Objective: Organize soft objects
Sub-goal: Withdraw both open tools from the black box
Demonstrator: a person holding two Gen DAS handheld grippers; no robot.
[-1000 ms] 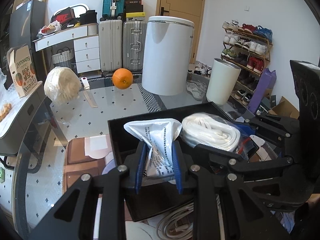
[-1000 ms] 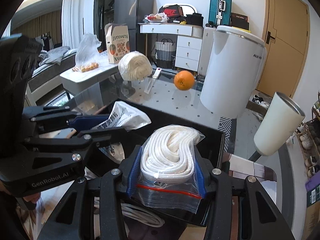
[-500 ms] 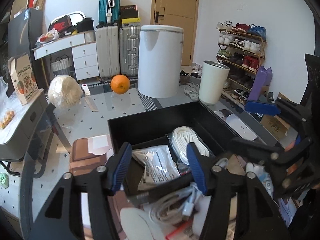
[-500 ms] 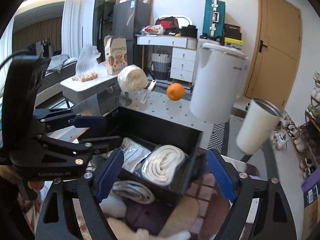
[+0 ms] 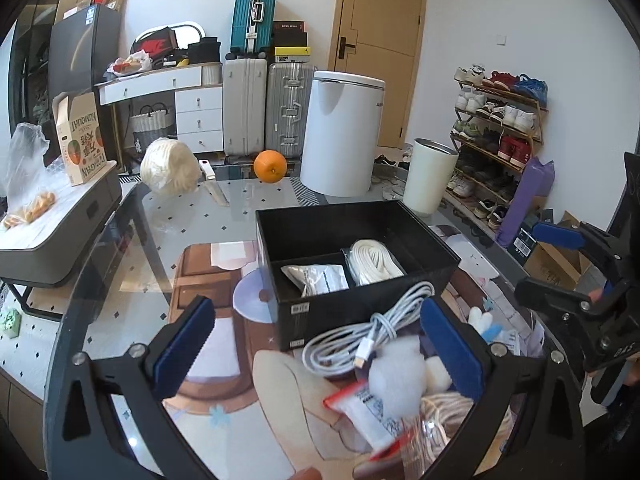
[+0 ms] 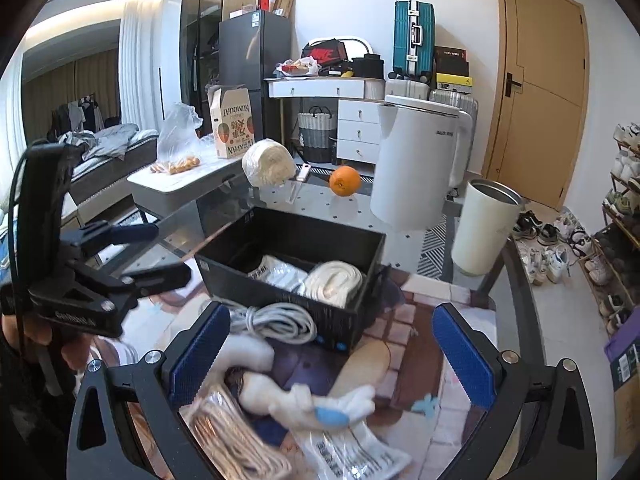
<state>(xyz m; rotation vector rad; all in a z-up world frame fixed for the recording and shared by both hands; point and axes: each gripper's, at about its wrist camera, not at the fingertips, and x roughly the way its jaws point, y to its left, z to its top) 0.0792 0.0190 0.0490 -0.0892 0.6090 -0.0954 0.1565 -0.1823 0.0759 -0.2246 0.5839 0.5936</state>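
Observation:
A black divided box [image 5: 436,250] [image 6: 224,268] stands on the glass table. In it lie a silver printed pouch [image 5: 320,280] [image 6: 280,274] and a bagged white rope [image 5: 374,260] [image 6: 334,282]. In front of the box lie a coiled white cable [image 5: 360,336] [image 6: 280,320], a white plush toy [image 5: 396,376] [image 6: 304,396], a beige rope bundle [image 6: 236,440] and a red-edged pouch [image 5: 368,412]. My left gripper [image 5: 320,352] is open and empty, near the box. My right gripper [image 6: 332,352] is open and empty above the loose pile.
At the table's far end are a white yarn ball [image 5: 170,168], a knife [image 5: 214,188] and an orange [image 5: 270,166]. A white bin [image 5: 340,136] and a cream cylinder [image 5: 428,176] stand beyond. A grey side table [image 5: 60,220] is on the left.
Both grippers let go: the pouch and bagged rope now lie in the box. Both grippers opened wide and pulled back toward me over the loose pile.

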